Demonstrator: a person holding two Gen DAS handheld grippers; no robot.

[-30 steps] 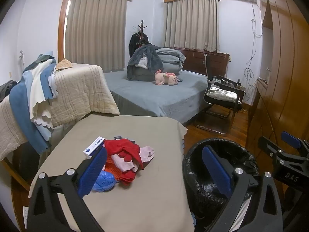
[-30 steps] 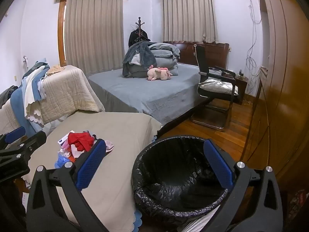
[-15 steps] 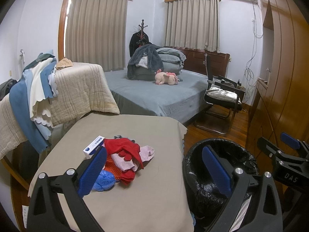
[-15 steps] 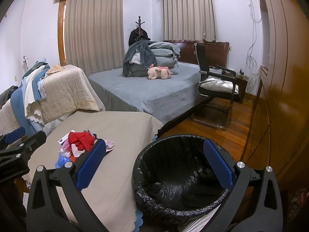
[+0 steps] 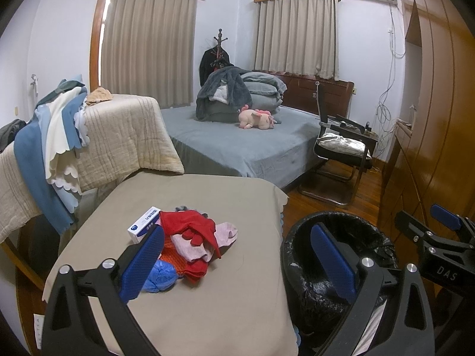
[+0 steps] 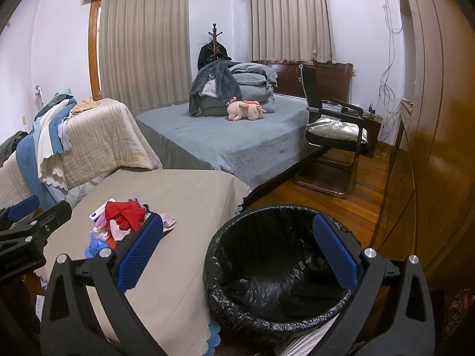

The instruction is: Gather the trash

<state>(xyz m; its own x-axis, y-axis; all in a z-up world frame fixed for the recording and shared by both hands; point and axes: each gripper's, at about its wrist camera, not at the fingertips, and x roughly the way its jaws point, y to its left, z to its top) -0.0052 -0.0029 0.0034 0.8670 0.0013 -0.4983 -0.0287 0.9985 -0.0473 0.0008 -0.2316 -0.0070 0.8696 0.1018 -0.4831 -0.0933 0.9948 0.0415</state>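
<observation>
We hold the left gripper (image 5: 234,255) and right gripper (image 6: 237,252) spread wide and empty above the table (image 5: 184,311), the trash pile (image 5: 184,246) near its left edge and the lined bin (image 6: 276,267) just beside its right edge. We should start with the white box (image 5: 144,224), apparently loose on the pile's far side, pinching its long sides.

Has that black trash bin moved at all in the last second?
No. In the right wrist view the trash bin sits in the same spot beside the table corner.
</observation>
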